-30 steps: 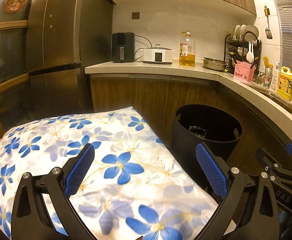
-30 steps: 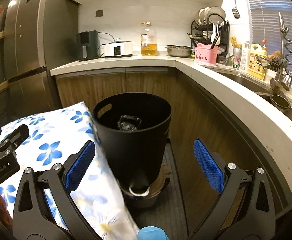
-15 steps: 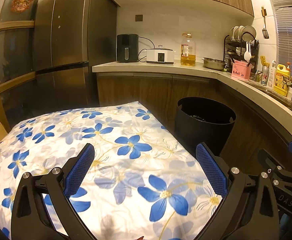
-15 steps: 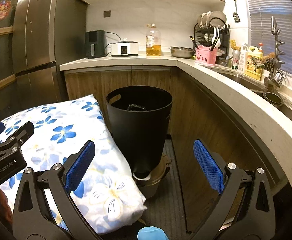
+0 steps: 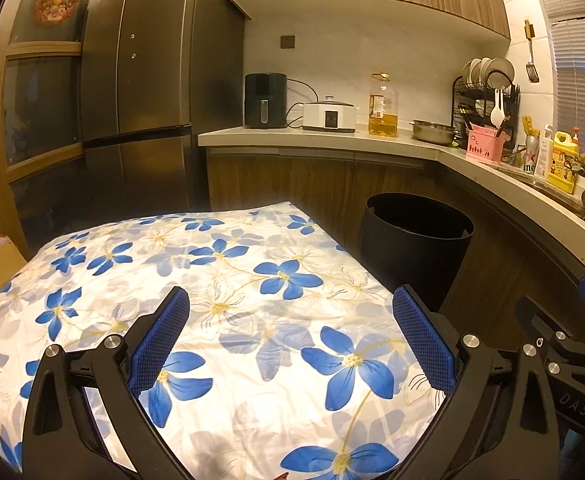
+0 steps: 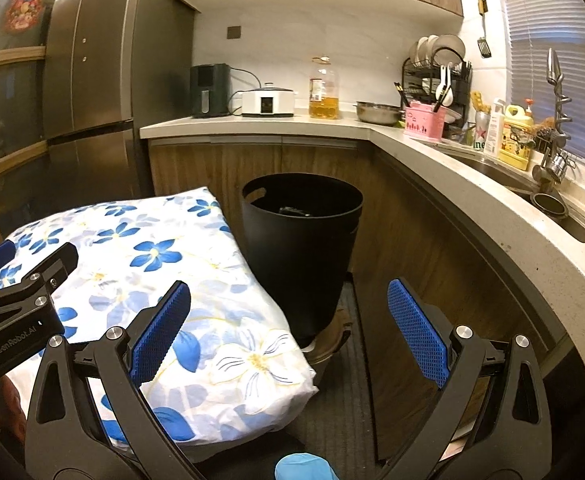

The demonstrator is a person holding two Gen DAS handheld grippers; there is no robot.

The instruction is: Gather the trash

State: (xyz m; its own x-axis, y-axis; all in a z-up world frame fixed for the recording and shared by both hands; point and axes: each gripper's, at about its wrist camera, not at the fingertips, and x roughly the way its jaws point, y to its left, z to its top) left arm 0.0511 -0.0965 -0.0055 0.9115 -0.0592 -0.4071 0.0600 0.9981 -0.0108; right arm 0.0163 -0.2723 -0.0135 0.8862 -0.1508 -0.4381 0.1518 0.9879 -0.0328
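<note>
L+R tongs (image 5: 290, 330) (image 6: 288, 326) wide apart, bin (image 6: 302, 248) ahead

Bin (image 6: 302, 256) right of cushion (image 6: 164, 280), before counter cabinets (image 6: 252, 168).

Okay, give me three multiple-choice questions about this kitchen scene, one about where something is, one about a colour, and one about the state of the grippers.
1. Where does the bin stand?
A. on the counter
B. on the floor right of the flowered cloth
C. inside the fridge

2. What colour is the utensil holder on the counter?
A. pink
B. green
C. black

3. How are the left gripper and right gripper?
A. both shut on trash
B. one open, one shut
C. both open and empty

Answers: 1 B, it sits beside the cloth's edge; 2 A, plainly pink; 3 C, nothing lies between any pads.
</note>
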